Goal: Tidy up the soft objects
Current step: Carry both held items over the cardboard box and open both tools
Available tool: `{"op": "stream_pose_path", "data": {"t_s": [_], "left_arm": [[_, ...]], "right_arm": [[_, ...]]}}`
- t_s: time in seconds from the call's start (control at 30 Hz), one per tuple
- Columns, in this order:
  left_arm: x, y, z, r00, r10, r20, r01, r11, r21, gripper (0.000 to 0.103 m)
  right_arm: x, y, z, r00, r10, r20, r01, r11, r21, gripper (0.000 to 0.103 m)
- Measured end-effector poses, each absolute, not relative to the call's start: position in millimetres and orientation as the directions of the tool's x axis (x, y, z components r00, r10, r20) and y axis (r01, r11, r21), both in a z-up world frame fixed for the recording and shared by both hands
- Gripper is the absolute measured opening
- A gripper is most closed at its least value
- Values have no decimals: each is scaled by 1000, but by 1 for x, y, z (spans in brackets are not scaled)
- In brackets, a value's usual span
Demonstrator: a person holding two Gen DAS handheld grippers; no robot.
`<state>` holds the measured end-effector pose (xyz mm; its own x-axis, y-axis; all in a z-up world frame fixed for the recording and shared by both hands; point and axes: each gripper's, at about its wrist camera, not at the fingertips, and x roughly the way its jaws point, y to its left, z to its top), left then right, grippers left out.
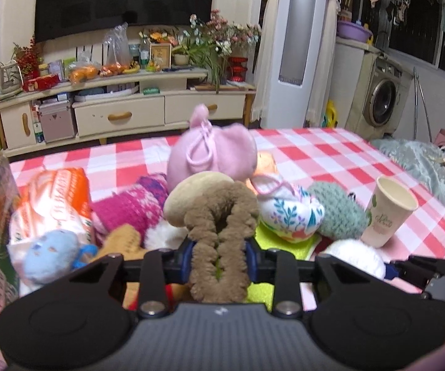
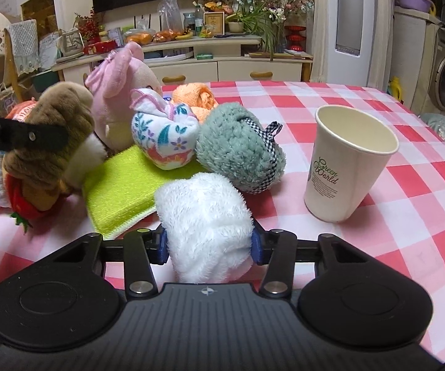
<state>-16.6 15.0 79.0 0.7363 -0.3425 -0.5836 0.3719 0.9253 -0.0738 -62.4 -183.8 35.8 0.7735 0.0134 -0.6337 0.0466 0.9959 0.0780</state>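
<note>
Right wrist view looked across a table under a red-and-white checked cloth (image 2: 330, 99), crowded on its left half with soft things. Nearest lay a lime-green sponge cloth (image 2: 120, 185), flat and napped. Behind it sat a floral fabric pouch (image 2: 163, 136) with a pink drawstring, and just right of that a grey-green fuzzy ball (image 2: 237, 148) with a gingham ribbon. A pink plush toy (image 2: 117, 92) stood further back, with a rolled orange towel (image 2: 196, 95) at the far side. To the right, apart from the pile, a paper cup (image 2: 346, 164) stood upright and empty.

The right gripper (image 2: 208, 244) had its jaws clamped on a white fluffy roll (image 2: 203, 219) at the near edge, the blue pads pressing into its pile on both sides. It pointed forward and downward over the table.

At far left the left gripper (image 1: 219, 256) was squeezed tight on a brown plush toy (image 1: 219, 216), its shaggy body bunched into folds between the pads and a paler rounded part just behind. From the left wrist view, a pink knitted piece (image 1: 129, 204), an orange-and-white packet (image 1: 52, 198) and a pale blue soft toy (image 1: 49, 253) lay to the left. The pink plush blocked the way straight ahead.
</note>
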Motion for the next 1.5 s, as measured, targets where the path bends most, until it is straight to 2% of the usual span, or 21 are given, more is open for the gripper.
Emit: {"op": "stream_pose_path", "data": {"t_s": [0.3,0.77,1.1,1.5], "left_arm": [[-30,52,113,797,-331,-505,339,937,-79,32],[-37,130,149,905,-140,-401,143,989,-21,32],[-34,194,153,918,20,-396,-28,999,-15,32],[-25,245,147,886,144,-441,-175,984,-30,35]], "right_arm": [[-67,-169,57,797,72,-599,25,988,151,58],[-54,-101,113,832,255,-493,-164,961,221,58],[-27,-32,141,780,439,-446,-376,899,226,58],[-7,39,142,677,545,-494,-523,829,197,59]]}}
